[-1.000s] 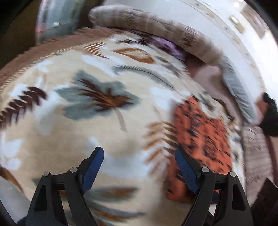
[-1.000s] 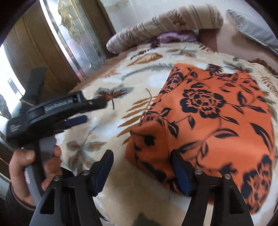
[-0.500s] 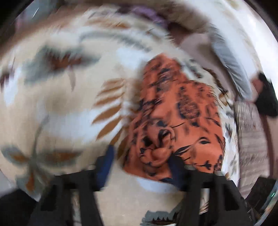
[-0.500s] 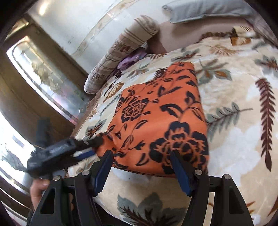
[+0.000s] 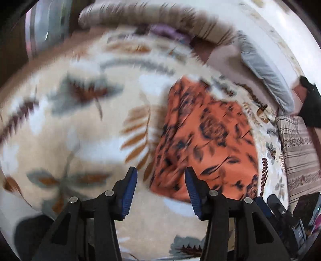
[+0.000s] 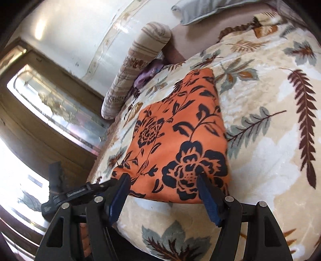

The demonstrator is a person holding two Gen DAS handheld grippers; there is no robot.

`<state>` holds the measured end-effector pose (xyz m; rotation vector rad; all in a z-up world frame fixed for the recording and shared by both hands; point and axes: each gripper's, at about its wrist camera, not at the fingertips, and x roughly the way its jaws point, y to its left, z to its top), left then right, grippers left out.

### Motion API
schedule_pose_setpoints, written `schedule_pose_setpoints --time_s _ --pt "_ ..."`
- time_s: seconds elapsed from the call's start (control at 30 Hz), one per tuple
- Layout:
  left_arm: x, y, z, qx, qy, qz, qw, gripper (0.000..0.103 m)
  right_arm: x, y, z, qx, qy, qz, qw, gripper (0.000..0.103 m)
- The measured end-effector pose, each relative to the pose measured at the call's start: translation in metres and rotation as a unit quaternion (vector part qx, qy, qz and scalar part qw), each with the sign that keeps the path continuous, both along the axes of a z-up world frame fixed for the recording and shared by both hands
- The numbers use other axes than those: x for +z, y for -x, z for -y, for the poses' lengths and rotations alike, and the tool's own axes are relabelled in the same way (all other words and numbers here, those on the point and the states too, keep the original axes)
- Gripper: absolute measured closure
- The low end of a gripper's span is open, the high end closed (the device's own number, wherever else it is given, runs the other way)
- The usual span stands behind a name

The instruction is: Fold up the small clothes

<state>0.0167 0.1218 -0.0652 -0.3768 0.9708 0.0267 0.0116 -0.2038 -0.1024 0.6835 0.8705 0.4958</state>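
Note:
An orange cloth with dark flowers (image 5: 210, 136) (image 6: 180, 130) lies folded flat on a leaf-patterned blanket (image 5: 80, 130) (image 6: 270, 160). My left gripper (image 5: 161, 186) is over the cloth's near left corner, which sits between its fingers. There is a gap at the left pad, so it stands open. My right gripper (image 6: 164, 188) hangs open at the cloth's near edge, which spans the space between its blue pads. The left gripper's black body (image 6: 74, 193) shows beside that corner in the right wrist view. The left wrist view is blurred.
A striped bolster (image 6: 136, 68) (image 5: 160, 18) and a grey pillow (image 5: 264, 74) (image 6: 210, 10) line the far side, with a purple cloth (image 6: 146, 76) tucked by the bolster. A mirrored wooden door (image 6: 56, 112) stands to the left, and a striped cushion (image 5: 299, 152) lies to the right.
The left gripper's jaws have narrowed and it has come over the cloth's near corner. The right gripper has rolled and swung around to the cloth's near edge.

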Motion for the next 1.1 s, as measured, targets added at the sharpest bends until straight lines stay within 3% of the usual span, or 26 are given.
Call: schedule_pose_setpoints --time_s 0.1,0.17,0.23,0.33,0.43,0.6,0.63,0.67,0.7,0.73,0.87,0.93,1.0,1.1 --pt "0.021 -0.014 0.018 -0.027 -0.048 0.035 0.9979 0.038 0.000 -0.004 0.015 -0.021 -0.021 -0.015 0.999 0.029" --pt "0.024 -0.025 0.031 -0.052 -0.064 0.042 0.9957 0.035 0.000 -0.011 0.025 -0.033 -0.027 -0.028 0.999 0.029" --pt "0.013 -0.037 0.038 -0.068 -0.082 0.031 0.9938 0.035 -0.003 -0.019 0.033 -0.038 -0.030 -0.048 0.998 0.029" --pt "-0.031 -0.050 0.037 -0.058 -0.132 -0.037 0.9889 0.035 -0.011 -0.041 0.045 -0.040 -0.051 -0.093 0.994 0.029" --pt "-0.054 -0.044 0.019 -0.042 -0.087 -0.045 0.9943 0.025 -0.016 -0.059 0.050 -0.038 -0.069 -0.121 0.989 0.029" --pt "-0.059 -0.039 0.008 -0.043 -0.076 -0.034 0.9956 0.018 -0.036 -0.085 0.034 -0.012 -0.091 -0.160 0.983 0.028" --pt "-0.059 -0.037 0.006 -0.045 -0.075 -0.031 0.9957 0.018 -0.039 -0.088 0.028 -0.006 -0.073 -0.160 0.984 0.028" --pt "-0.060 -0.037 0.005 -0.046 -0.075 -0.029 0.9957 0.018 -0.040 -0.091 0.023 0.000 -0.043 -0.157 0.987 0.040" --pt "-0.061 -0.035 0.003 -0.047 -0.075 -0.028 0.9957 0.017 -0.039 -0.091 0.018 0.009 -0.024 -0.153 0.988 0.063" --pt "-0.061 -0.034 0.002 -0.049 -0.075 -0.026 0.9956 0.017 -0.036 -0.089 0.016 0.011 -0.013 -0.147 0.989 0.064" --pt "-0.064 -0.040 0.007 -0.048 -0.074 -0.025 0.9958 0.017 -0.002 -0.074 -0.008 0.025 0.108 -0.084 0.990 0.069" --pt "-0.063 -0.040 0.007 -0.049 -0.073 -0.025 0.9958 0.017 -0.014 -0.076 -0.013 0.041 0.141 -0.099 0.984 0.066" --pt "-0.064 -0.039 0.006 -0.050 -0.071 -0.025 0.9959 0.017 -0.023 -0.077 0.008 0.012 0.073 -0.120 0.990 0.040" --pt "-0.064 -0.039 0.005 -0.051 -0.068 -0.022 0.9961 0.017 -0.022 -0.078 0.035 -0.035 -0.005 -0.111 0.993 0.028"
